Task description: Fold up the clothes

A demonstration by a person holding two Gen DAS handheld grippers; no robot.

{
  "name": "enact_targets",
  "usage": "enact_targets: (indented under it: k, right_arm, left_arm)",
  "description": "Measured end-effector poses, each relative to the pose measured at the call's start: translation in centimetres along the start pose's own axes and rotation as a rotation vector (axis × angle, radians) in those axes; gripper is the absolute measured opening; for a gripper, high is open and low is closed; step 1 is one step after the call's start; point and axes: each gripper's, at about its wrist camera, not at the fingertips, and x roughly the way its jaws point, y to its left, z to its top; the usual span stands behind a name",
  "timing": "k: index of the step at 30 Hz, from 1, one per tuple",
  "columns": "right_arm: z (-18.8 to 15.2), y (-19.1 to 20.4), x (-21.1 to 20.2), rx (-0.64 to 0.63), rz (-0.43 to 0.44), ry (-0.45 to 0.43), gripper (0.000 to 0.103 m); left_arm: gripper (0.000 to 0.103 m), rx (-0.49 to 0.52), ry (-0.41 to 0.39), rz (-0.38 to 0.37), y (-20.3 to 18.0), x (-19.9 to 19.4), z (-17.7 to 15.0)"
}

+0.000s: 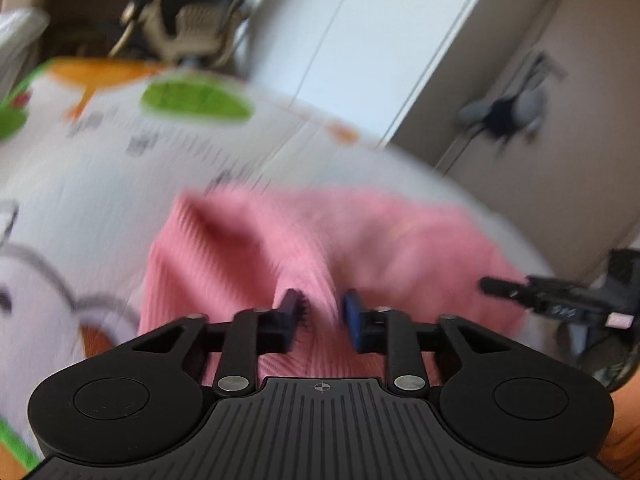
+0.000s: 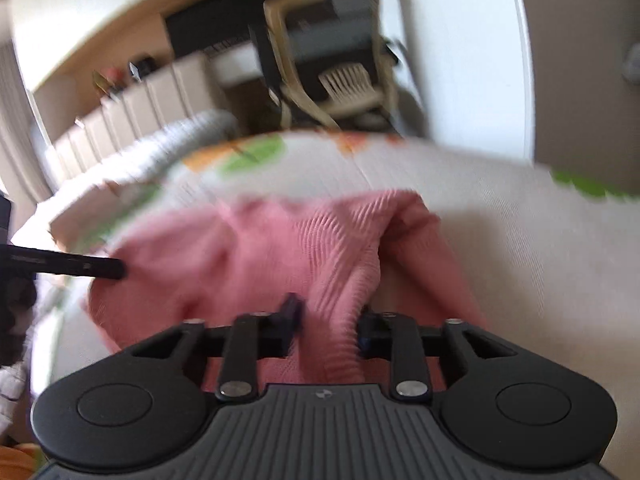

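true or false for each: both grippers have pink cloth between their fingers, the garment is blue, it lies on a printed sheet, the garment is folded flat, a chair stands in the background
1. Both grippers have pink cloth between their fingers. True: a ridge of the pink garment runs between the fingers of the left gripper and of the right gripper.
2. The garment is blue. False: it is pink ribbed knit.
3. It lies on a printed sheet. True: the printed sheet is white with green and orange shapes.
4. The garment is folded flat. False: it is bunched and pulled up into ridges.
5. A chair stands in the background. True: a chair shows beyond the sheet.
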Motion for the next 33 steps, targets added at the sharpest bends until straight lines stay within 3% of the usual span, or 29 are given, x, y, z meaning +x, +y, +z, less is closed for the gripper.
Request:
enact_targets:
  k: [2, 4, 7, 9, 15, 17, 19, 21, 23, 25, 31, 33]
  right_arm:
    - [-0.2, -0.6, -0.2, 0.017, -0.004, 0.0, 0.049]
    - [0.5, -1.1, -1.3, 0.019, -0.011, -0.025, 0.051]
    - [2.0, -1.1, -2.9, 0.003, -0.038, -0.092, 0.054]
    - [2.9, -0.7, -3.5, 0.004, -0.025, -0.141, 0.056]
    - [2.8, 2.6, 1.3, -0.005, 0.13, -0.098, 0.057]
    - [1.9, 3.6, 3.7, -0.034, 0.114, -0.054, 0.058]
    - [1.0, 4.5, 4.9, -0.086, 0.078, -0.048, 0.058]
    - [0.9, 4.8, 4.9, -0.104, 0.073, -0.048, 0.061]
    - [0.8, 4.9, 4.9, -0.109, 0.069, -0.046, 0.062]
    - [0.7, 5.0, 4.9, -0.116, 0.065, -0.045, 0.064]
    - [0.7, 5.1, 5.2, -0.134, 0.066, -0.041, 0.069]
    - [0.7, 5.1, 5.2, -0.138, 0.061, -0.04, 0.069]
  left_arm:
    - [0.046, -0.044, 0.006, -0.045, 1.0, 0.1, 0.0]
    - [0.074, -0.097, -0.028, -0.118, 2.1, -0.6, 0.8]
    - [0.082, -0.178, -0.087, -0.206, 3.7, -0.9, 2.5]
    - [0.088, -0.238, -0.087, -0.224, 4.8, 0.2, 3.8]
    - [0.092, -0.391, 0.059, -0.264, 6.5, 7.2, 6.2]
    - [0.09, -0.38, 0.008, -0.244, 6.2, 7.0, 7.7]
    - [0.086, -0.4, -0.1, -0.285, 6.8, 5.3, 9.3]
    - [0.09, -0.412, -0.199, -0.285, 7.6, 3.1, 10.7]
    - [0.093, -0.318, -0.27, -0.17, 7.6, 0.7, 11.9]
    - [0.093, -0.298, -0.282, -0.143, 8.1, -0.9, 12.2]
    - [0.094, -0.193, -0.175, -0.238, 5.7, -1.0, 8.8]
    - [0.094, -0.111, -0.125, -0.293, 3.7, 0.2, 7.1]
